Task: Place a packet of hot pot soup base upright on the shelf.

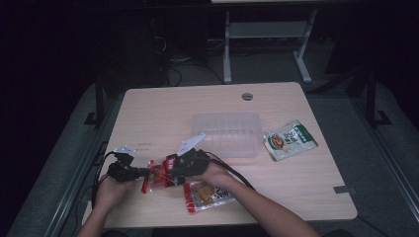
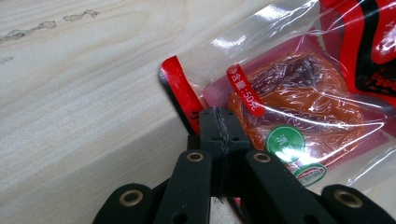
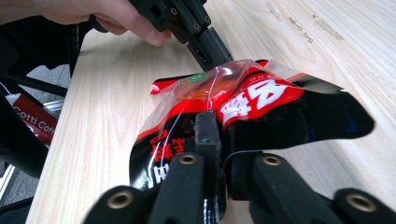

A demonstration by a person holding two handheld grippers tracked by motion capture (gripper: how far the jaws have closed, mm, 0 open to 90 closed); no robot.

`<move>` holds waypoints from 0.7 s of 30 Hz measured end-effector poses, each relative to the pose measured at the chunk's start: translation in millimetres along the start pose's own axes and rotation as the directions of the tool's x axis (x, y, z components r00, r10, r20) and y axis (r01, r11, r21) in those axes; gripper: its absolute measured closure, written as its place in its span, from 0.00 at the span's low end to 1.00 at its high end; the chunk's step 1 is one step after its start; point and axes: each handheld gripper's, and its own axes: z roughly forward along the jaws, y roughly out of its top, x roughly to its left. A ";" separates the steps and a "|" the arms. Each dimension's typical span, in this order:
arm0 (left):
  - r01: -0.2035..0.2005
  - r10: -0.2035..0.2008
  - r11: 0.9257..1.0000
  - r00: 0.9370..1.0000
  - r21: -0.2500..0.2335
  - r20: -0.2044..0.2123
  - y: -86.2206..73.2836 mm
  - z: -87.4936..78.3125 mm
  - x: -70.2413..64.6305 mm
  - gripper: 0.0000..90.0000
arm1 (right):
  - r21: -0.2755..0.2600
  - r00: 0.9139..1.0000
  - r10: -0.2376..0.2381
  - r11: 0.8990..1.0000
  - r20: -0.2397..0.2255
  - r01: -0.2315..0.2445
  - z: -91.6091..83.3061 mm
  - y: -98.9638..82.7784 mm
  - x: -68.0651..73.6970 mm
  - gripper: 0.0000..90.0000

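L gripper point(image 1: 143, 172) sat at the near-left part of the table point(image 1: 163, 113) w/ its jaws clenched on the left edge of a red-and-clear snack pouch point(image 1: 159, 177). In the left gripper view the two black pads met flat on the pouch's sealed rim point(image 2: 180, 91), just beside a red strip, w/ orange-brown food and a round green sticker point(image 2: 285, 138) visible thru the clear film. The person's left hand point(image 1: 111, 190) wrapped the gripper body from below.

The pouch hung betw. the two grippers, lifted a little off the wood at its middle, near the front-left of the table. R gripper point(image 1: 170, 170) gripped its other end: in the right gripper view the jaws were pinched onto the black-and-red printed end point(image 3: 261, 100) of the pouch, film bulging up on each side of the pads, and the L gripper point(image 3: 212, 49) showed beyond, biting the far edge.

Just right of and below the right hand point(image 1: 217, 173) lay a second pouch point(image 1: 207, 195), orange contents, flat on the table. Farther back, mid-table, stood a clear plastic tray point(image 1: 227, 133). Right of the tray lay a green-and-white packet point(image 1: 290, 139), apart from it.
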 end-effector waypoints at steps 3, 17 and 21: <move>-0.003 0.003 1.000 1.000 0.003 0.000 0.1 -0.2 0.3 1.00 | 0.004 1.000 0.008 1.000 -0.012 -0.008 -0.5 -0.4 -1.1 0.99; -0.044 0.044 0.999 0.999 -0.027 0.012 3.8 -2.5 -5.6 1.00 | -0.062 0.996 0.023 0.998 -0.082 -0.029 -12.0 2.5 -5.0 1.00; -0.065 0.066 0.997 0.998 -0.040 0.018 7.1 -3.8 -11.1 1.00 | -0.098 0.994 0.016 0.995 -0.107 -0.027 -23.3 4.8 -4.7 1.00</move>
